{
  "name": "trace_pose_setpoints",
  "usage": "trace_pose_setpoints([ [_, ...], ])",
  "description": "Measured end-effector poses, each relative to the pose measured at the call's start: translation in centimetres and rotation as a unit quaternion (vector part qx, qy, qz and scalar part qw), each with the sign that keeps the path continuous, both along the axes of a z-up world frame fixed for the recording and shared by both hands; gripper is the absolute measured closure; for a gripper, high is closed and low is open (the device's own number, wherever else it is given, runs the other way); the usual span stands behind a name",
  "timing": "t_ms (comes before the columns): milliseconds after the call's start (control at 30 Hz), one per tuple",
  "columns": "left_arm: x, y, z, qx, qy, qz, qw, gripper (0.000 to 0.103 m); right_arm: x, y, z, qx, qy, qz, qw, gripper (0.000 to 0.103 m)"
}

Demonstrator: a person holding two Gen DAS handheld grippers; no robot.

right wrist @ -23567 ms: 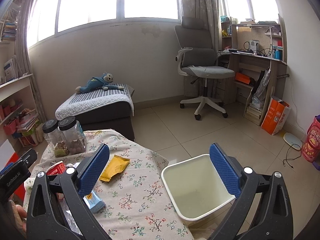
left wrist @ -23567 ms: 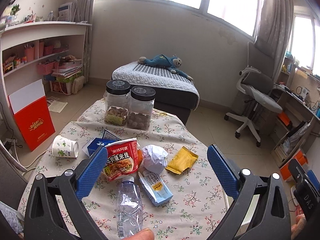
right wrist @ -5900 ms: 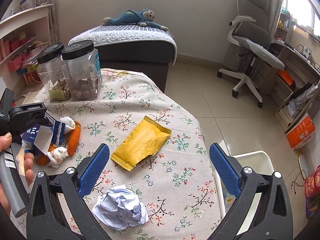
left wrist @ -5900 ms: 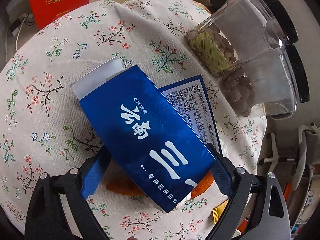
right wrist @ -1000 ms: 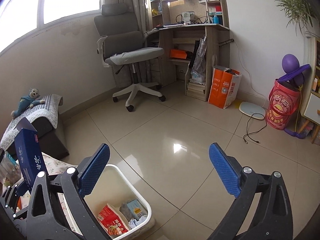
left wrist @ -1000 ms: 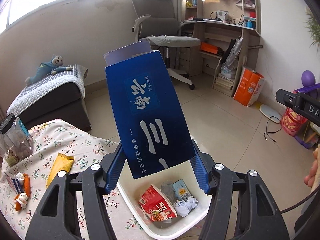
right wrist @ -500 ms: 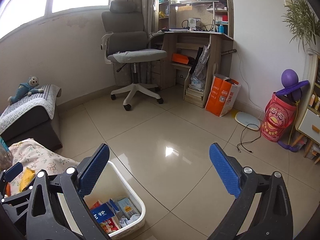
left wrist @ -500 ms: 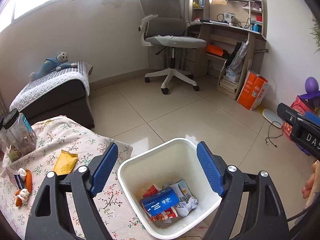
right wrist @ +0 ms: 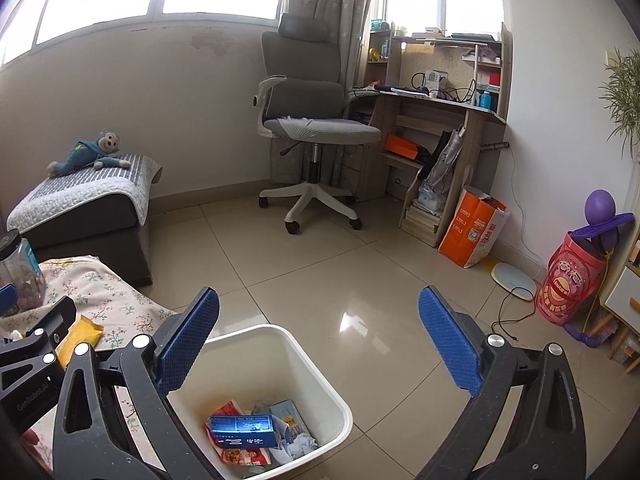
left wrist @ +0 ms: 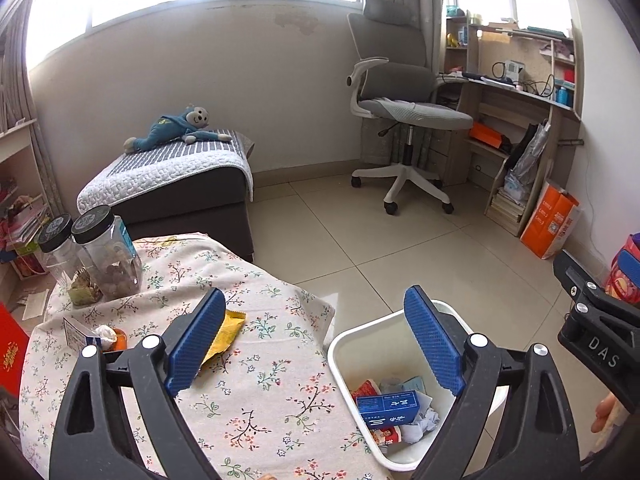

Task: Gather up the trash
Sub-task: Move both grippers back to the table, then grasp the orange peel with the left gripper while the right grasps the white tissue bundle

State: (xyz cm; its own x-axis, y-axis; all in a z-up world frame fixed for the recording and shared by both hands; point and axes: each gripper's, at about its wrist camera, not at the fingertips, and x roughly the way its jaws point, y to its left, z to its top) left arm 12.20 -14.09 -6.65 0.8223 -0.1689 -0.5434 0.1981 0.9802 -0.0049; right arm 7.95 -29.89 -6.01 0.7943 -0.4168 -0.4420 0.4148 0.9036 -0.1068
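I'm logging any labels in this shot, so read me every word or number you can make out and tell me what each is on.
"DAS": white letters on the right gripper's black body, left wrist view.
"GenRobot.AI": small print on the left gripper's body, right wrist view.
Blue box in the white bin: white print, too small to read.
Orange bag, red tub, red box: print too blurred to read.

White bin (left wrist: 362, 340), blue box (left wrist: 387, 408) inside; floral tablecloth (left wrist: 256, 360); yellow packet (left wrist: 224, 334); blue-padded claws.
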Motion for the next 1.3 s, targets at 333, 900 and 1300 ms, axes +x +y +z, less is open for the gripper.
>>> trace_pose_setpoints([
  [333, 0.2, 5.9, 0.4, -0.004, 0.004, 0.050, 0.9987, 0.015, 2.0, 6.1, 0.1, 0.000, 0.005, 0.055, 0.998, 0.007],
  [900, 0.8, 17.0, -1.2, 0.007, 0.034, 0.140, 0.9896, 0.015, 4.7, 16.2, -1.6, -0.008, 0.032, 0.138, 0.990, 0.007],
  [1300, 4.2, 24.8, -7.4, 0.044, 0.148, 0.148, 0.9768, 0.015, 7.4, 22.2, -4.2, 0.007, 0.077, 0.183, 0.980, 0.007],
])
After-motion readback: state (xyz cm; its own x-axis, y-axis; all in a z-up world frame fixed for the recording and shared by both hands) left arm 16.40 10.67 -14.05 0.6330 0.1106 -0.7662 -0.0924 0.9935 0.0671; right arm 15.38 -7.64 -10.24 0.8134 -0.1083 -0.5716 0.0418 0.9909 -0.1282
